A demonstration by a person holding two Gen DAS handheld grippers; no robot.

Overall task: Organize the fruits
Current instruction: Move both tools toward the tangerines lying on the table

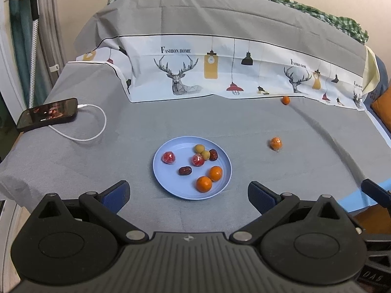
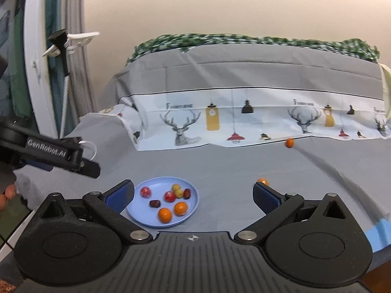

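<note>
Gathering loose fruit onto the blue plate [image 1: 171, 190] looks like the step in hand, and it's approx. three-quarters done by my read: the plate already carries two small oranges [image 1: 204, 183], two red wrapped pieces [image 1: 168, 157], two dark dates [image 1: 184, 170] and two yellow-green round fruits [image 1: 199, 148], all inside the rim. Still off the plate: a wrapped orange fruit [image 1: 276, 143] lying on the grey cloth to the plate's right, well apart from it, and a smaller orange one [image 1: 285, 100] far back, just beside the edge of the deer-print sheet [image 1: 176, 73]. Left tongs [image 1: 188, 193] stand wide apart w/ nothing between them, hovering near the plate's front rim. Right tongs [image 2: 193, 194] are likewise spread and empty; in the right wrist view the wrapped fruit [image 2: 263, 181] sits just past the right finger's tip. Next move, I'd judge: right tongs go fwd over that wrapped fruit, close gently since the wrapper looks slippery, then carry it left to the plate. The far orange needs a longer reach after. Phone [image 1: 47, 114] on its charging cable [image 1: 97, 127] lies at the left, clear of all this.
</note>
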